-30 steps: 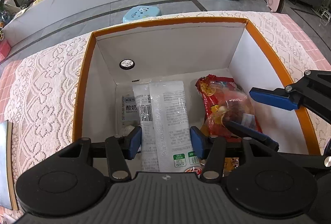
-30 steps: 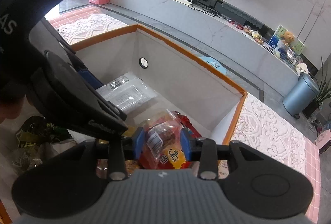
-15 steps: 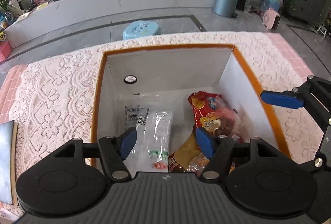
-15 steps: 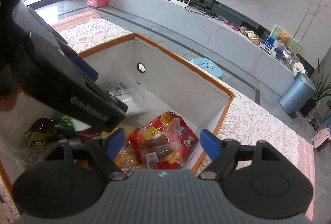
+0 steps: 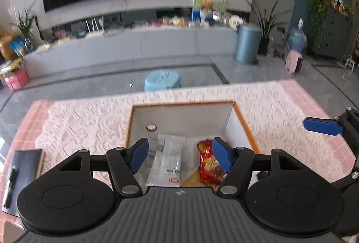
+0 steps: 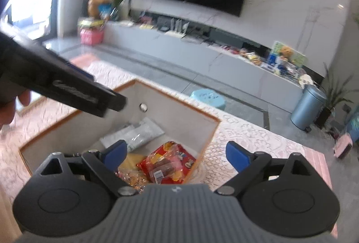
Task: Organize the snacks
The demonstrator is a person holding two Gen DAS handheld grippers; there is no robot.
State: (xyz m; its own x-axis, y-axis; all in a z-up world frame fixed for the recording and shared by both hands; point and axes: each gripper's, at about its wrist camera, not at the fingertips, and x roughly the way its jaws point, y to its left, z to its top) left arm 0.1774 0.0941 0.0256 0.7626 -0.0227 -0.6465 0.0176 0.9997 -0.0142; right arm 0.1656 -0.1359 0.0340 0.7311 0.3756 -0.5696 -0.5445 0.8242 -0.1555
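1. The left gripper (image 5: 180,154) hangs with its jaws spread wide, holding nothing, at lower centre of the frame.
2. The right gripper (image 6: 176,156) is likewise wide apart and empty.
3. The red snack bag (image 6: 169,163) and the clear packet (image 5: 167,158) lie inside the orange-rimmed box (image 5: 184,104).

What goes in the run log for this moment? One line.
left gripper: open, empty | right gripper: open, empty | white packet, red packet: in box

Yellow packet (image 5: 194,180) half behind fingers (image 5: 221,157)
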